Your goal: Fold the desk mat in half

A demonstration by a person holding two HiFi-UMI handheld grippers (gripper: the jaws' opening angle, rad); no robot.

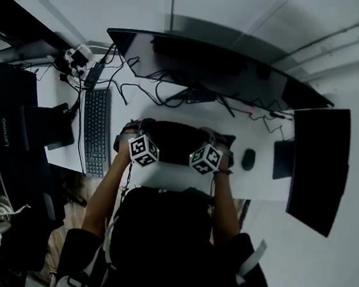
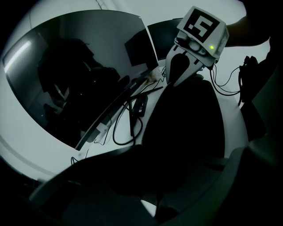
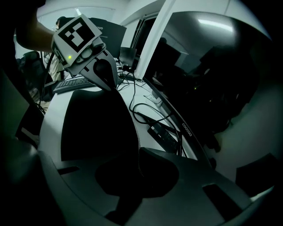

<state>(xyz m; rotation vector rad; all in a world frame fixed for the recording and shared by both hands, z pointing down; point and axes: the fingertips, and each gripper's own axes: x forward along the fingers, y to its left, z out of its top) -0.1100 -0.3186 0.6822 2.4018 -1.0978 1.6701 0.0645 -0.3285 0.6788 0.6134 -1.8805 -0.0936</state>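
Note:
The black desk mat lies on the white desk in front of the curved monitor. A gripper holds it at each end. My left gripper is shut on the mat's left edge, and my right gripper is shut on its right edge. In the left gripper view the dark mat runs from my own jaws across to the right gripper. In the right gripper view the mat's stitched edge runs into my jaws. The mat stretches from there to the left gripper.
A wide curved monitor stands behind the mat, with tangled cables and a power brick at its foot. A keyboard lies to the left and a mouse to the right. A second screen stands at the far right.

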